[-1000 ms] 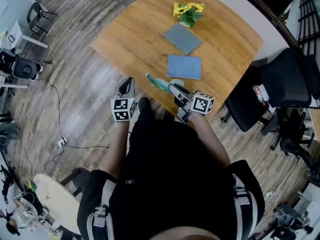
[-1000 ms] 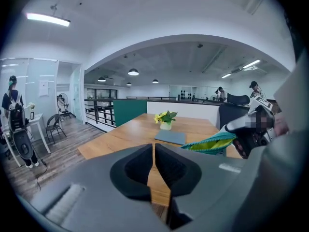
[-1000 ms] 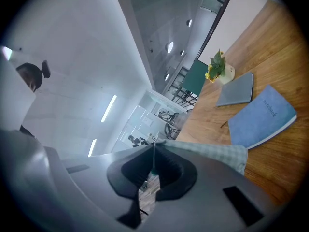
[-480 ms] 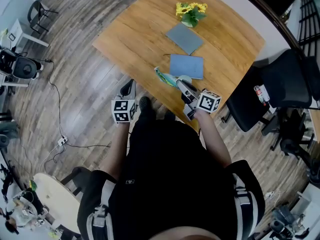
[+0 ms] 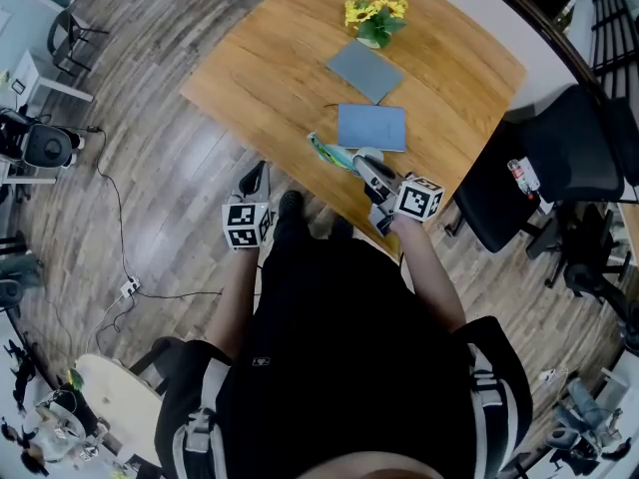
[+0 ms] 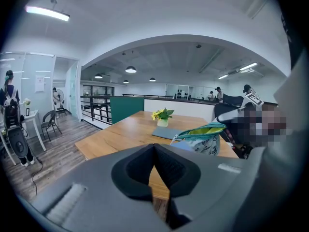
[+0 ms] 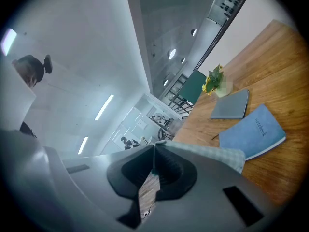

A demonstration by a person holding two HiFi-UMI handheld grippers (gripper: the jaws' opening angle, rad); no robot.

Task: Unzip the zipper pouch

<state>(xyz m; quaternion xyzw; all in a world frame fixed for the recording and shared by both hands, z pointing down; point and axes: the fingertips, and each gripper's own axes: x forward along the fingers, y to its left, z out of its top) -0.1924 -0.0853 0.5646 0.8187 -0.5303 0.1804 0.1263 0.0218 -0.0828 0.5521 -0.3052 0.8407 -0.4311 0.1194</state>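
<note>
The zipper pouch (image 5: 329,154) has a teal zipper and lies near the front edge of the wooden table (image 5: 270,58). In the left gripper view the pouch (image 6: 203,138) gapes at the top, showing a yellow-green lining. My right gripper (image 5: 364,170) is shut on its near end; pale checked fabric (image 7: 212,153) shows beside the closed jaws (image 7: 154,154). My left gripper (image 5: 254,175) hangs over the floor, left of the table and apart from the pouch. Its jaws (image 6: 154,146) are shut with nothing between them.
A blue notebook (image 5: 371,128) lies just beyond the pouch, then a grey notebook (image 5: 364,71) and a pot of yellow flowers (image 5: 374,23). A black office chair (image 5: 559,168) stands right of the table. A cable (image 5: 115,218) runs across the wooden floor at the left.
My right gripper has carried the pouch a little to the right, farther from the left gripper. The left gripper has stayed over the floor.
</note>
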